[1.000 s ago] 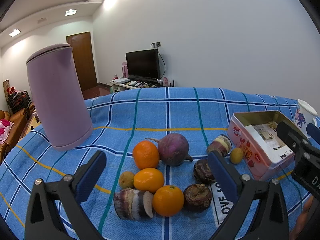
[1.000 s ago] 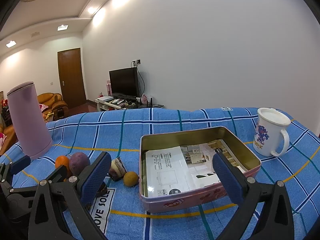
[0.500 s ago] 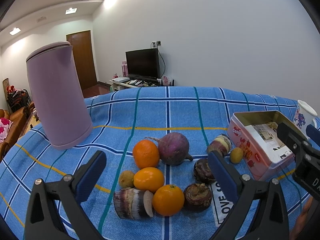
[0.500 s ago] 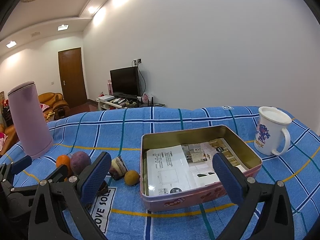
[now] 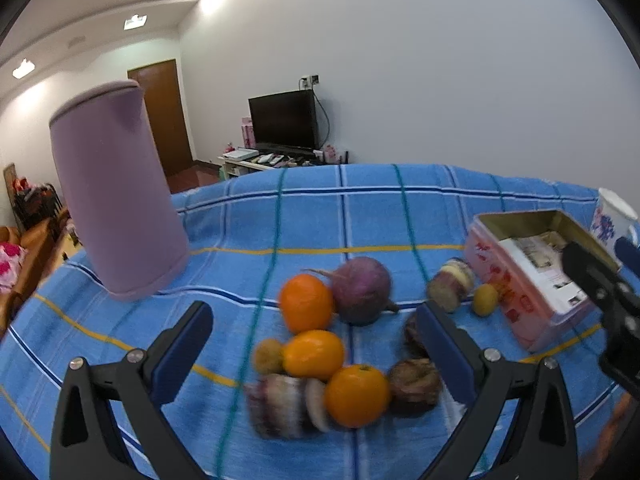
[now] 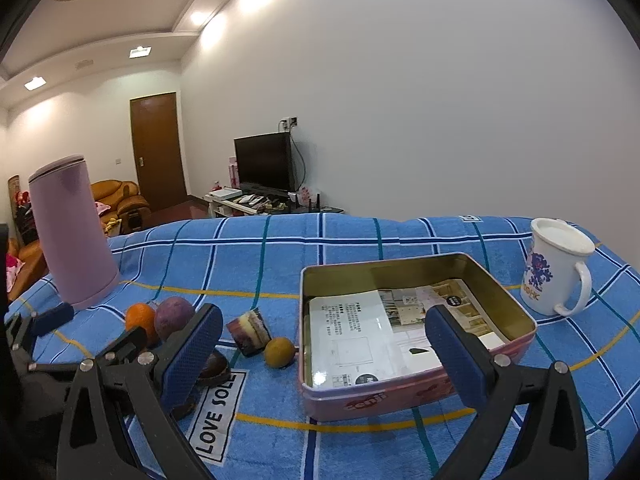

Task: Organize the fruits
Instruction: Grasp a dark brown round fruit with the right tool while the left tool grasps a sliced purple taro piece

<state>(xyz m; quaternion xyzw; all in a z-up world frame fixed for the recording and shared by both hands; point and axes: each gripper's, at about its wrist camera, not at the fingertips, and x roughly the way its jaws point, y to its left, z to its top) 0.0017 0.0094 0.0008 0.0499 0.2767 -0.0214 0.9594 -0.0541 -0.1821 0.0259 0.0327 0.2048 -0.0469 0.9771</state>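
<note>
Blue checked cloth [image 5: 360, 208] covers our table, where three oranges [image 5: 308, 302] sit in a bunch left of the pink tin [image 6: 416, 390], and our left gripper [image 5: 316, 344] and right gripper [image 6: 324, 350] both hang wide open, holding nothing.

A woven cloth [image 6: 360, 240] in blue check, matt and slightly ribbed, covers the surface. The tin box [image 6: 416, 394] is metal: dull gold inside, glossy pink printed paint outside, with shiny printed paper sheets [image 6: 352, 340] lying in it. The mug [image 6: 554, 270] looks like glazed white ceramic. The tall lilac container [image 6: 72, 232] has a smooth matt finish, likely plastic. The oranges [image 5: 306, 302] have a waxy, faintly dimpled skin; the purple root [image 5: 362, 290] is smooth and dull. The right gripper [image 6: 324, 354] has black matt plastic arms and blue textured pads [image 6: 192, 354].
</note>
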